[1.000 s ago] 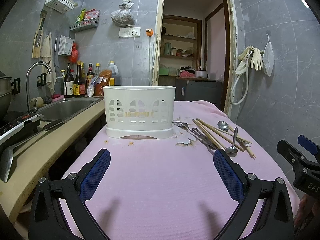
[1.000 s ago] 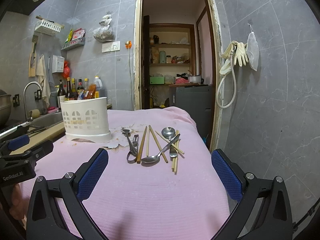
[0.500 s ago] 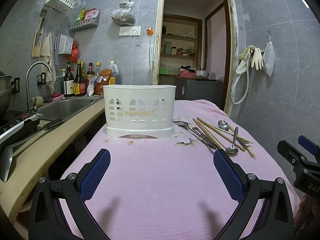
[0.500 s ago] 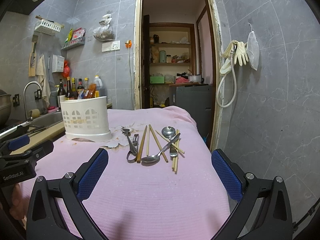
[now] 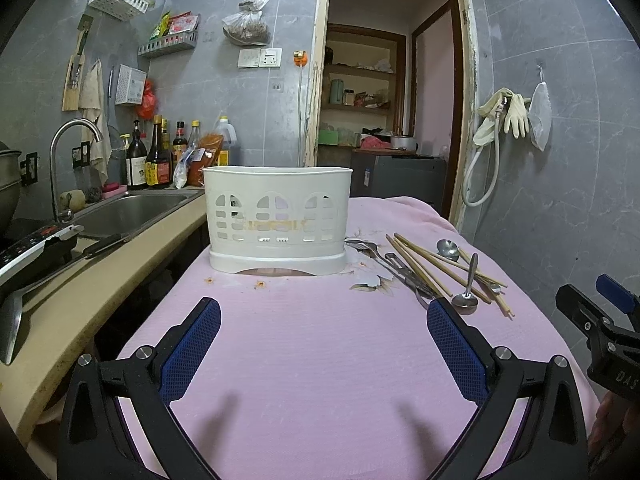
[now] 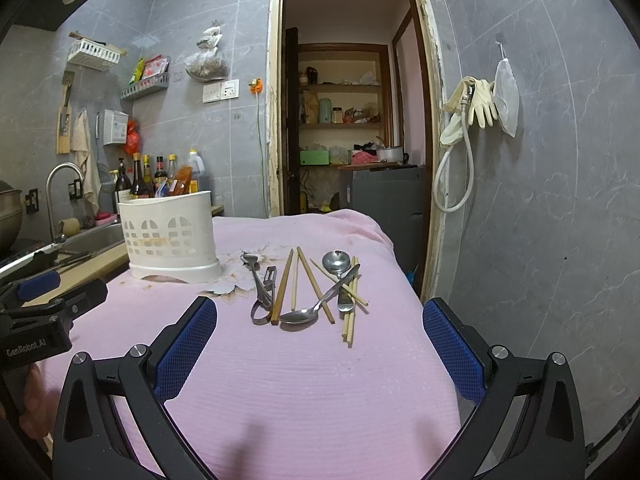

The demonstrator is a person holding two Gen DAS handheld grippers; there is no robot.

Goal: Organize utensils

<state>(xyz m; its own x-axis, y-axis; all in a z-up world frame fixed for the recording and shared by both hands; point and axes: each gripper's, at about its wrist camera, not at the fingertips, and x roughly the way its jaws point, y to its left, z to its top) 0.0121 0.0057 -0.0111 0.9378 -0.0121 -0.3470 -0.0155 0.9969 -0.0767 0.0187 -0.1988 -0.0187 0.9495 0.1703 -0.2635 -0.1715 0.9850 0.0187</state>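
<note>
A white slotted utensil caddy (image 5: 277, 220) (image 6: 170, 238) stands on the pink cloth (image 5: 320, 360) (image 6: 312, 380). To its right lies a loose heap: wooden chopsticks (image 6: 283, 286) (image 5: 424, 262), two metal spoons (image 6: 316, 306) (image 5: 466, 292), and a metal peeler (image 6: 264, 286). My left gripper (image 5: 323, 320) hovers open over the bare cloth in front of the caddy. My right gripper (image 6: 320, 320) is open too, just short of the heap, with nothing between its fingers.
A beige counter (image 5: 60, 300) with a steel sink (image 5: 128, 210), tap and sauce bottles (image 5: 152, 156) runs along the left. A knife handle (image 5: 100, 244) lies on the counter. A doorway (image 6: 352, 120) opens behind. Torn patches (image 5: 372, 280) mark the cloth by the caddy.
Both grippers have edged slightly forward toward the caddy and the utensils. Nothing on the cloth has moved.
</note>
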